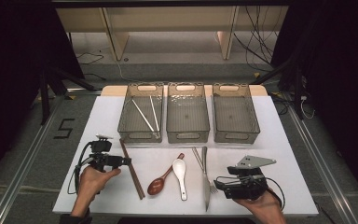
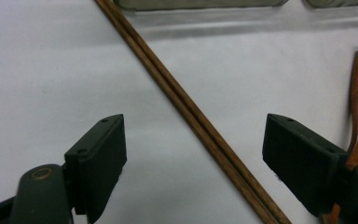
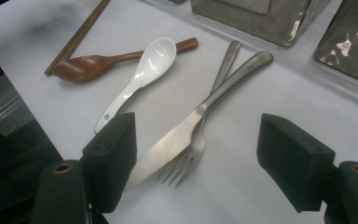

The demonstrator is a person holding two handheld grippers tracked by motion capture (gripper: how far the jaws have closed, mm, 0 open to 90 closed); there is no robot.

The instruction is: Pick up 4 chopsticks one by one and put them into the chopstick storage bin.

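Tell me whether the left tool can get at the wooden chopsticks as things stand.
Probably yes. The left tool is open, the wooden chopsticks lie on the table between its jaws, and nothing covers them there.

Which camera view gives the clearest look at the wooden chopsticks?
The left gripper view: the wooden chopsticks run close up between the open jaws, grain visible. The high view shows their whole length, small, beside the left gripper. The right gripper view catches just one end by the brown spoon.
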